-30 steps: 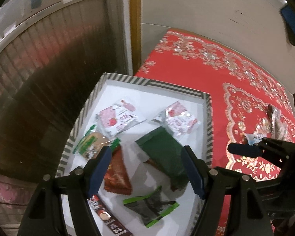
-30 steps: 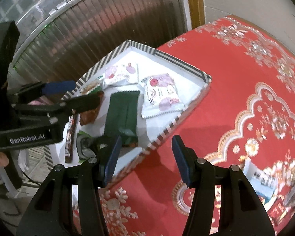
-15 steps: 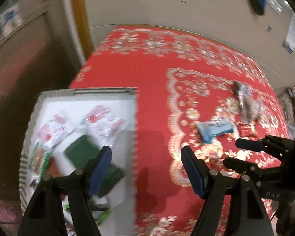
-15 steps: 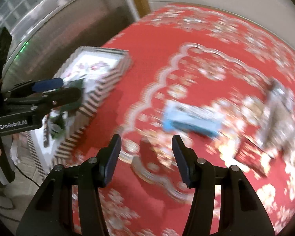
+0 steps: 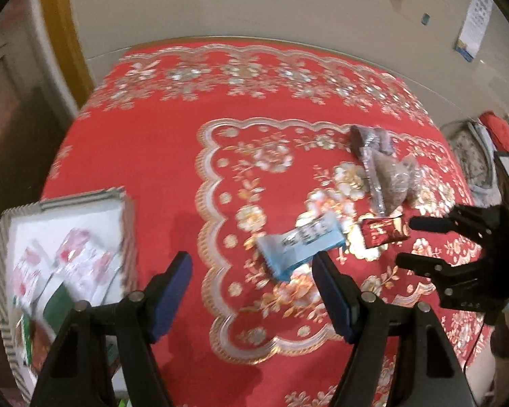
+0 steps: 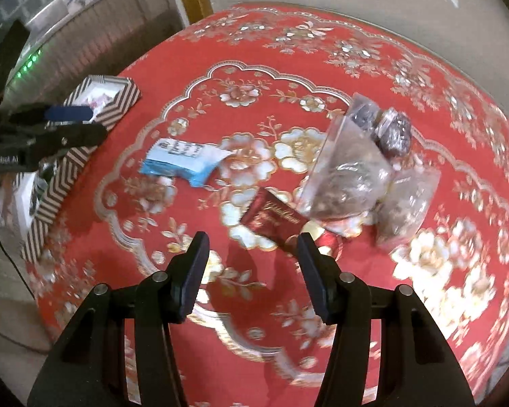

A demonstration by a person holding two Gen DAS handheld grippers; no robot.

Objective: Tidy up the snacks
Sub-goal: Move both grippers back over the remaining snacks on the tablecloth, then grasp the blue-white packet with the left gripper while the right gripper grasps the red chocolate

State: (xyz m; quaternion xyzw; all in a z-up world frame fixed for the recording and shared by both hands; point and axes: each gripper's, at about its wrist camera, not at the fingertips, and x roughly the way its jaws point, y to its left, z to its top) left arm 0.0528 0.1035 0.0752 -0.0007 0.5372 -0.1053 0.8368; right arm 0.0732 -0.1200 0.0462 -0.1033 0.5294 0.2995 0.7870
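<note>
Now reaching for remaining snacks.
I hold left gripper (image 5: 251, 291) and right gripper (image 6: 251, 268) agape, empty; next: blue packet (image 5: 300, 245), red packet (image 6: 271, 218).

You've swung both grippers off the striped box (image 5: 127, 203) and out over the red cloth (image 5: 152, 142). Your left gripper (image 5: 251, 288) now hangs near the blue packet (image 5: 302, 244), jaws apart and empty. Your right gripper (image 6: 251, 271), also apart and empty, hangs just short of the dark red packet (image 6: 271, 220).
</note>
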